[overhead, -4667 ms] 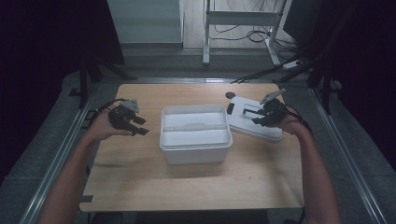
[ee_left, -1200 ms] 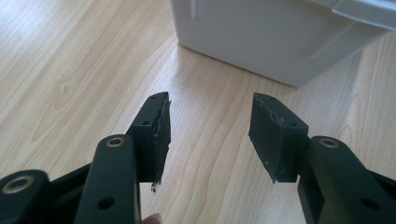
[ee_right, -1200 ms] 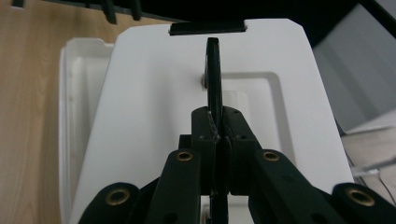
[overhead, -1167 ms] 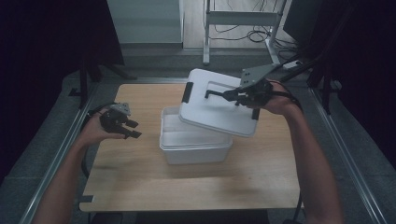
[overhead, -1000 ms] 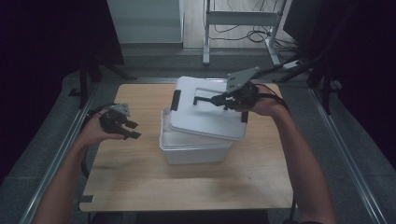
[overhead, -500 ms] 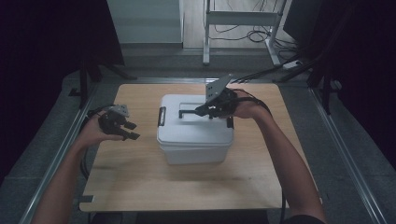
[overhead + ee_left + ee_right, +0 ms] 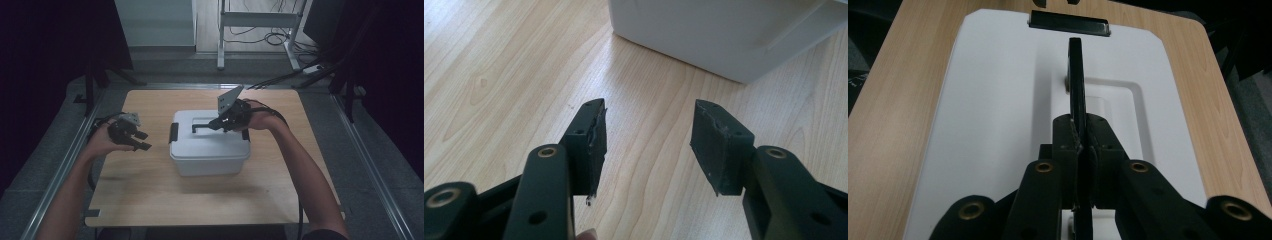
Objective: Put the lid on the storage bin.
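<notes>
On wooden table (image 7: 150,200) | white box (image 7: 210,160) | grey floor (image 7: 360,150)

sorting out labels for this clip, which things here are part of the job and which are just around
In the job:
- white storage box
- white lid sitting on the box
- black lid handle, clamped by the right gripper

Just around:
- left gripper, open, beside the box
- wooden table
- metal stand and floor cables behind
</notes>
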